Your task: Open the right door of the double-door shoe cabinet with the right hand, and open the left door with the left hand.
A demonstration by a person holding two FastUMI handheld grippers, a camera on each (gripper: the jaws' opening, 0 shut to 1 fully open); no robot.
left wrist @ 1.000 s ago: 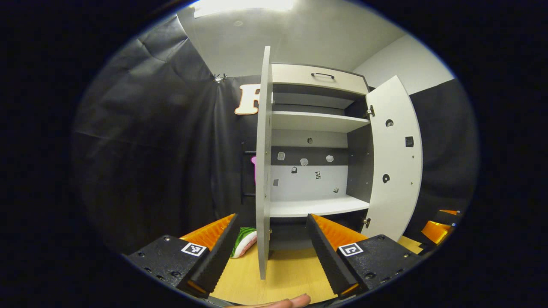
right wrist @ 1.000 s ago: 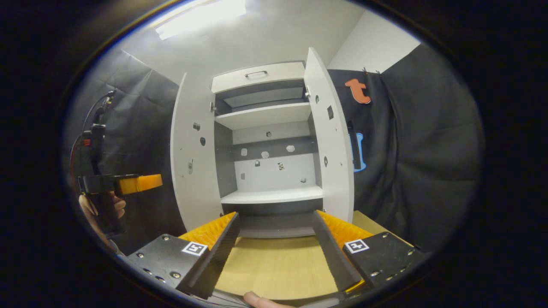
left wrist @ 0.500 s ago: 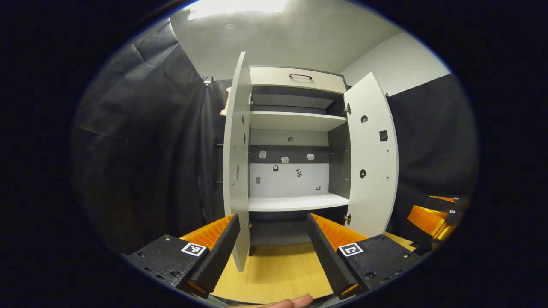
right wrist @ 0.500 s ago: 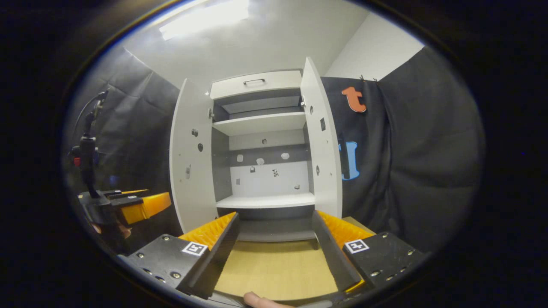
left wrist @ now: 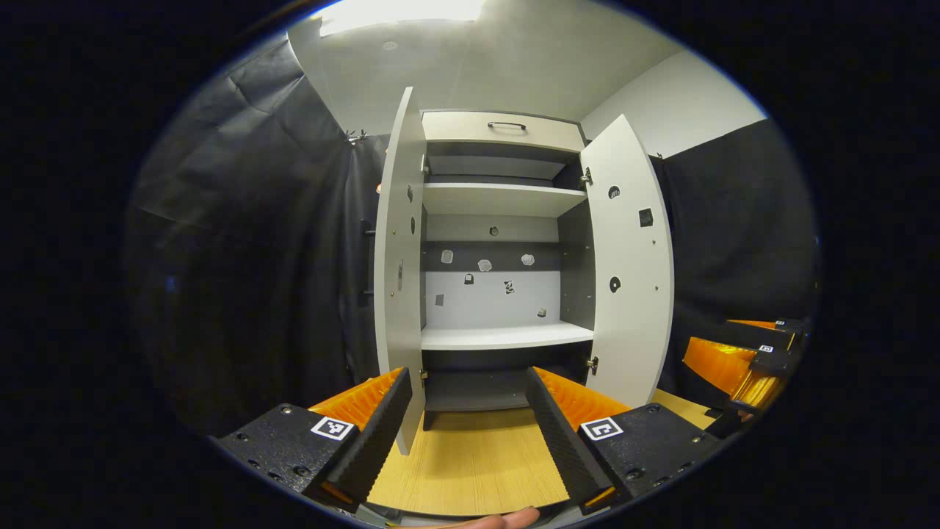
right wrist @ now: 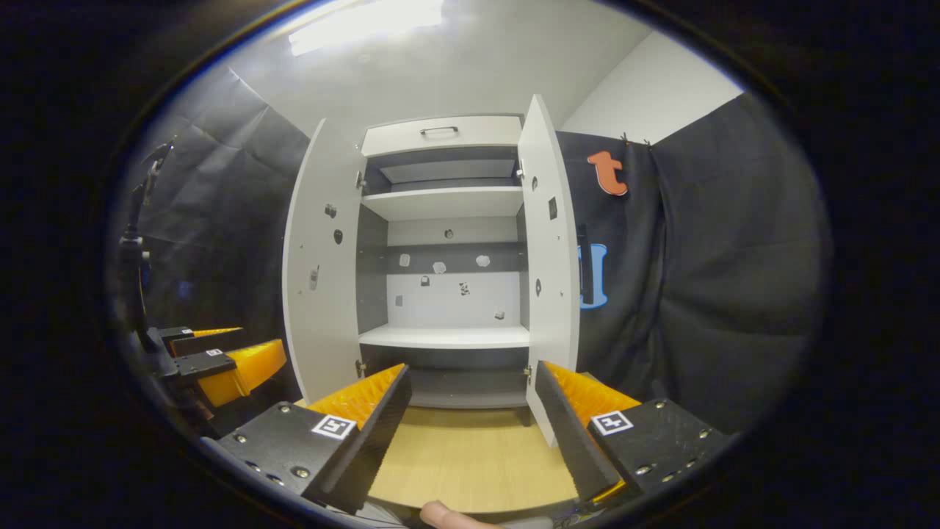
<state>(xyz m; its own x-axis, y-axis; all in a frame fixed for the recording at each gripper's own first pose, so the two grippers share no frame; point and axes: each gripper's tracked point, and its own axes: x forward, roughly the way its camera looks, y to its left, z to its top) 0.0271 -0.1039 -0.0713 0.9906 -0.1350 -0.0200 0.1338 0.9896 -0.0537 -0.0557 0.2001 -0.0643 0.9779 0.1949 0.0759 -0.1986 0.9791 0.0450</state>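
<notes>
Shoe cabinet doors stand open, bare shelves, wooden floor before it.

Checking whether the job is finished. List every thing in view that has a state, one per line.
left door: swung open, untouched
right door: swung open, untouched
drawer: shut
shoe cabinet: shelves bare
left gripper: open, fingers holding nothing
right gripper: open, fingers holding nothing

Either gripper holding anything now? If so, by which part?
Nothing held. Left gripper and right gripper are open, back from the open white cabinet doors.
</notes>
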